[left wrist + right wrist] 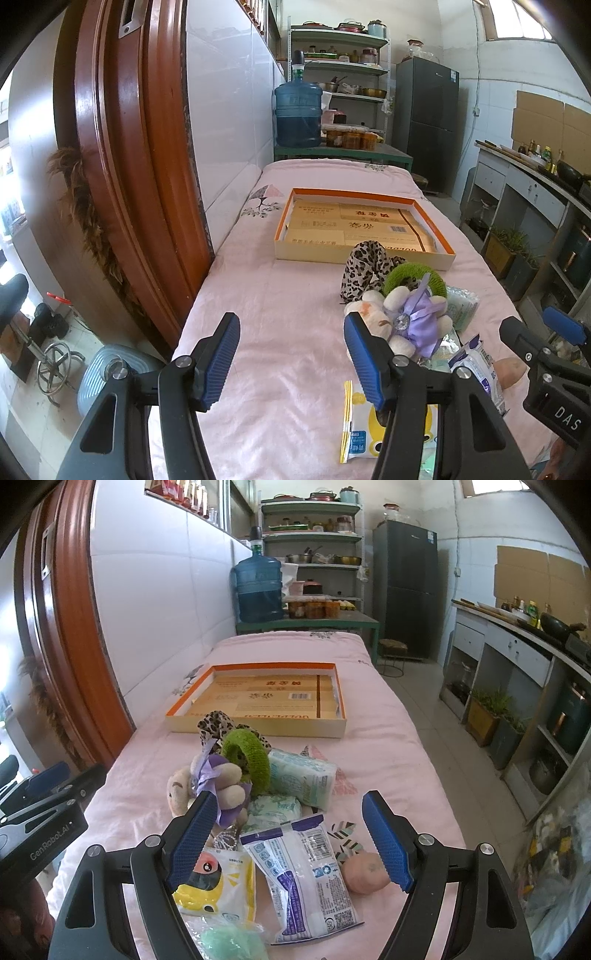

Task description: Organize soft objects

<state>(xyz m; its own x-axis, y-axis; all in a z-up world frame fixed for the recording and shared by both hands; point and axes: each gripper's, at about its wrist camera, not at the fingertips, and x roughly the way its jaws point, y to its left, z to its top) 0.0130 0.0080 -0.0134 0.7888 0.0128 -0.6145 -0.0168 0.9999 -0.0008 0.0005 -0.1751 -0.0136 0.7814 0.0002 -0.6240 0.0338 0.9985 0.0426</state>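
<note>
Both hand-held grippers open, holding nothing, hovering over the pink bed [295,332]. Left hand-held gripper [291,365]: jaws spread wide, bare sheet between them; its right finger sits just in front of the plush toy with purple bow [406,317], contact not clear. Right hand-held gripper [291,838]: jaws wide, the purple-and-white packet [306,875] lies between and below them. Soft-object pile sits ahead of the right hand-held gripper and to the right of the left one: plush toy [207,782] by the right gripper's left finger, green scrunchie [247,757] just beyond the plush, leopard scrunchie [216,720] behind that, touching the tray's near wall in view. Pale blue tissue pack [306,779] ahead, centre; small green-patterned pack [277,806] just before it. Yellow cartoon packet [218,886] under the left finger, mint fluffy item [229,941] nearer still, bottom edge. Pink round squishy [365,871] just inside the right finger. Orange-rimmed shallow box tray [364,225] farther ahead of both, beyond the pile, holding only flat cardboard liner. Right hand-held gripper's body visible at the far right of left view [554,354].
</note>
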